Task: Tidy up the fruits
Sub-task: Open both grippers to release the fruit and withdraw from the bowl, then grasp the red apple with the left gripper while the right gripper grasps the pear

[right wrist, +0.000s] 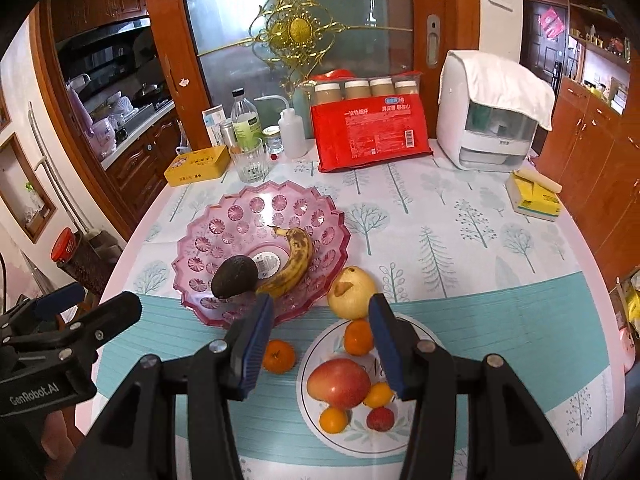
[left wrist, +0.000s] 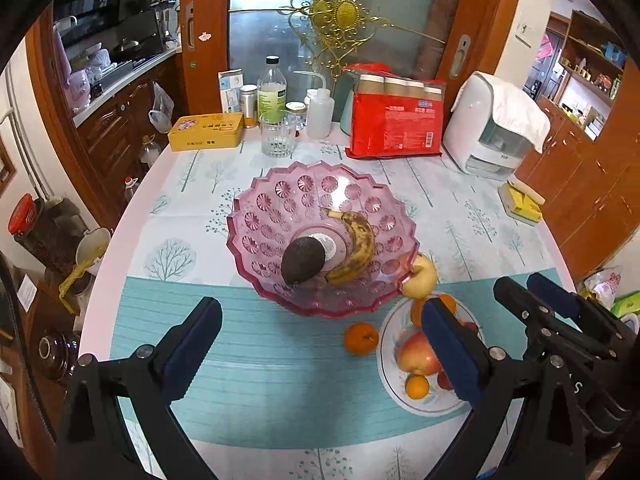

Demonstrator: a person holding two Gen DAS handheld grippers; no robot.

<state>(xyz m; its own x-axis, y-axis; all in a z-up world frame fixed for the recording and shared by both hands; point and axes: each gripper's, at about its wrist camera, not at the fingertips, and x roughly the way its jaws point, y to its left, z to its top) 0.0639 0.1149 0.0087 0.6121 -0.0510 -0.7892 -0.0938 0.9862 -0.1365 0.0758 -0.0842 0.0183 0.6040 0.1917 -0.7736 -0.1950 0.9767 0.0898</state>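
Observation:
A pink glass bowl (left wrist: 280,200) (right wrist: 224,220) holds a dark avocado (left wrist: 302,259) (right wrist: 234,276) and a spotted banana (left wrist: 356,246) (right wrist: 294,258). A yellow pear (left wrist: 422,278) (right wrist: 352,290) lies beside the bowl. A white plate (left wrist: 386,360) (right wrist: 316,344) carries a red apple (left wrist: 418,354) (right wrist: 339,382), small oranges (right wrist: 358,338) and a red fruit (right wrist: 380,419). One mandarin (left wrist: 361,338) (right wrist: 279,356) sits on the mat. My left gripper (left wrist: 320,336) is open and empty before the bowl. My right gripper (right wrist: 320,328) is open and empty above the plate.
At the table's back stand a yellow tin (left wrist: 206,131), a glass (left wrist: 279,136), bottles (left wrist: 272,88), a red cup pack (left wrist: 396,120) and a white appliance (left wrist: 492,128). A yellow tissue pack (right wrist: 534,196) lies at the right. Cabinets flank the table.

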